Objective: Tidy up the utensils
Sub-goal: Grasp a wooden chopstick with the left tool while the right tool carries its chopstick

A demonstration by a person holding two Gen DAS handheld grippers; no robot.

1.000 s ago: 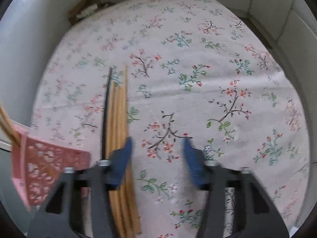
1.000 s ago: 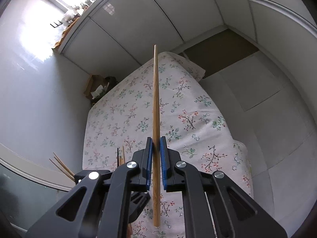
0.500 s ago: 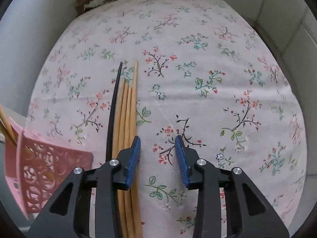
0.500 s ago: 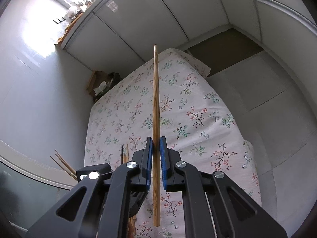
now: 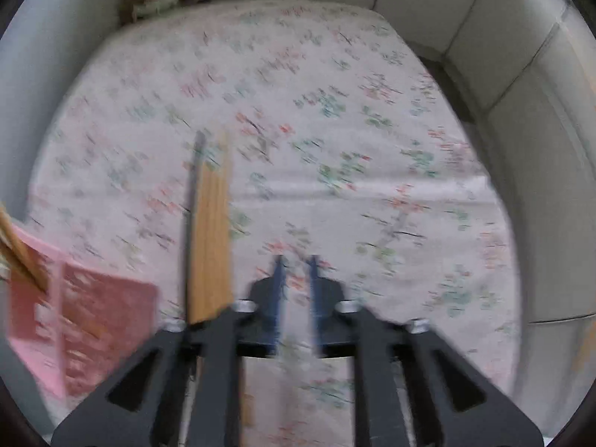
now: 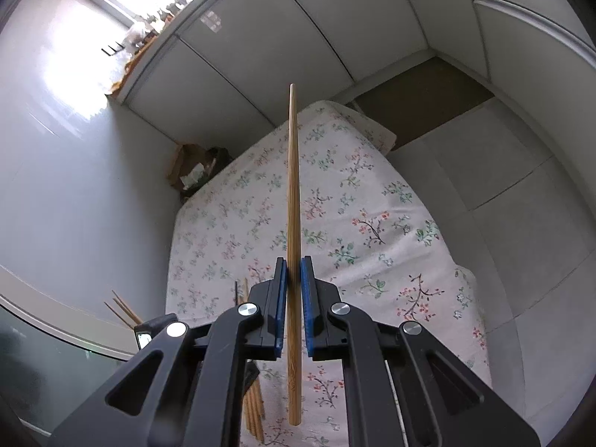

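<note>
My right gripper (image 6: pixel 293 272) is shut on a wooden chopstick (image 6: pixel 293 201) and holds it upright above the floral cloth (image 6: pixel 335 223). My left gripper (image 5: pixel 296 260) has its jaws nearly closed with nothing between them, just right of a bundle of wooden chopsticks (image 5: pixel 210 223) and one black chopstick (image 5: pixel 192 216) lying on the cloth (image 5: pixel 335 130). The bundle also shows in the right wrist view (image 6: pixel 244 290). A pink perforated holder (image 5: pixel 82 320) at the lower left holds chopsticks (image 5: pixel 18 249), also seen in the right wrist view (image 6: pixel 124 311). The left wrist view is blurred.
White cabinet panels (image 6: pixel 298 37) surround the cloth-covered surface. A brown box with clutter (image 6: pixel 197 171) stands at the far left corner, also in the left wrist view (image 5: pixel 156 0).
My left gripper's jaws have closed from wide open to nearly shut and it has shifted right of the chopstick bundle. My right gripper keeps holding its chopstick, almost still.
</note>
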